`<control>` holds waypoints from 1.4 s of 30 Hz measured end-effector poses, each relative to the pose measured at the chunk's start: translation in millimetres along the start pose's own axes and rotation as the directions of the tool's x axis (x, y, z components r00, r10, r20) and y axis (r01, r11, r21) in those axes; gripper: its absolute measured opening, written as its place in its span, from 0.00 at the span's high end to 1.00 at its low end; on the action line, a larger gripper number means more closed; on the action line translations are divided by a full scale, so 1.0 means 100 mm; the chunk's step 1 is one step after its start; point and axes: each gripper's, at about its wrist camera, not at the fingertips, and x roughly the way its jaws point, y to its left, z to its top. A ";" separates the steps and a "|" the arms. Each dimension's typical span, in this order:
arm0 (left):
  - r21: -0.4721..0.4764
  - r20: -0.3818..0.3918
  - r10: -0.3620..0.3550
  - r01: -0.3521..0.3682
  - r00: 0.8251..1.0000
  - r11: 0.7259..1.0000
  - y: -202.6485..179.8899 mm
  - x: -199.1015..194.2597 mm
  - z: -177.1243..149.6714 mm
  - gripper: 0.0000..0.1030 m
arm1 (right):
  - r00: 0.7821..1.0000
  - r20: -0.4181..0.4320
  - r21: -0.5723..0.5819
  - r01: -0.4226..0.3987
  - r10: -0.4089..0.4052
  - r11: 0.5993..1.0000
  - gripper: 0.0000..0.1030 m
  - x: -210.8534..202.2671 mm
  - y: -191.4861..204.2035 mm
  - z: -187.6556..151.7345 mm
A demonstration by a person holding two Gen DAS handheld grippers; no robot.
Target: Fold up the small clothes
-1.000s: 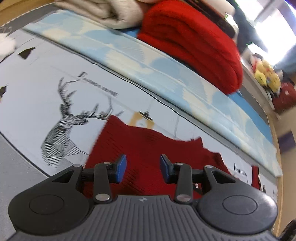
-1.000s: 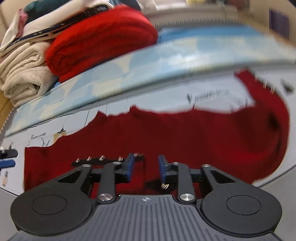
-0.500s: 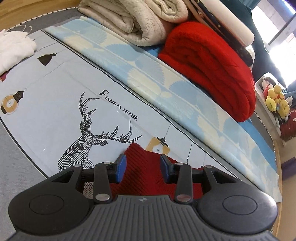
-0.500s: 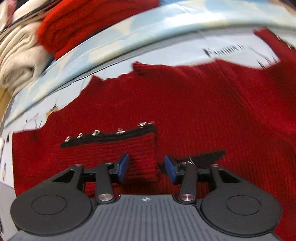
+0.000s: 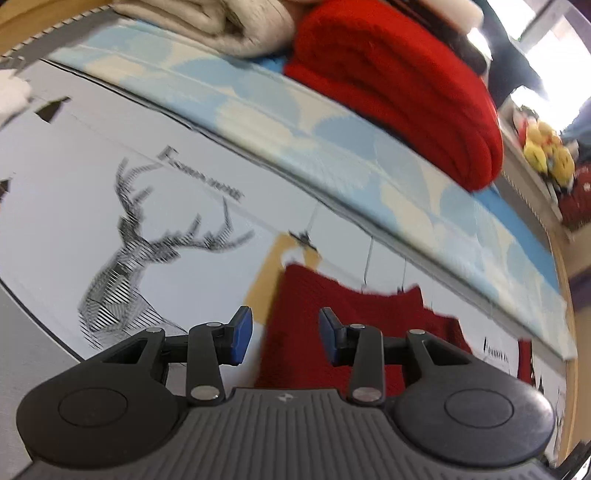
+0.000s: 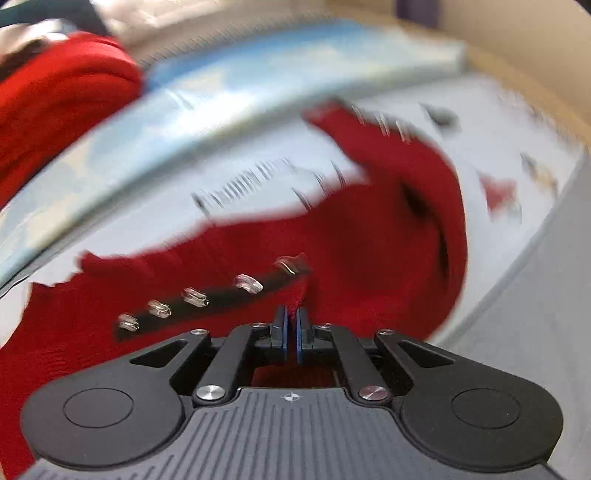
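While both views are smeared by motion, I can read this much from my station:

Right hand-held gripper (image 6: 291, 325): I see its blue pads clenched on a fold of the red knit (image 6: 351, 266), pinched just beside the end of the black trim (image 6: 221, 295).
Trim: a dark strip across the knit carrying a row of clear studs (image 6: 194, 297), running up to the right toward my pads.
Left hand-held gripper (image 5: 284, 336): released, jaws partly apart, nothing pressed between them; I see it hanging over the knit's left edge (image 5: 280, 317).
Red knit: spread flat on the sheet (image 5: 66, 206), one part curling away to the upper right in the right view.
Sheet: pale, printed with a line-drawn deer (image 5: 125, 258) and a line of lettering, too blurred for me to read.
Quilt (image 5: 332, 136): a light blue and cream band lying along the far side of the sheet.
Behind the quilt: a folded red blanket (image 5: 406, 81) next to a beige bundle (image 5: 207, 22).
Far right, left view: yellow plush toys (image 5: 546, 155), well apart from the knit.
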 end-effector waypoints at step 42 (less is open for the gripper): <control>0.484 -0.130 -0.042 0.100 0.991 0.869 -1.08 0.14 -0.87 0.62 | 0.970 0.169 -0.301 0.220 -0.176 0.928 0.44 0.79 -0.71 0.88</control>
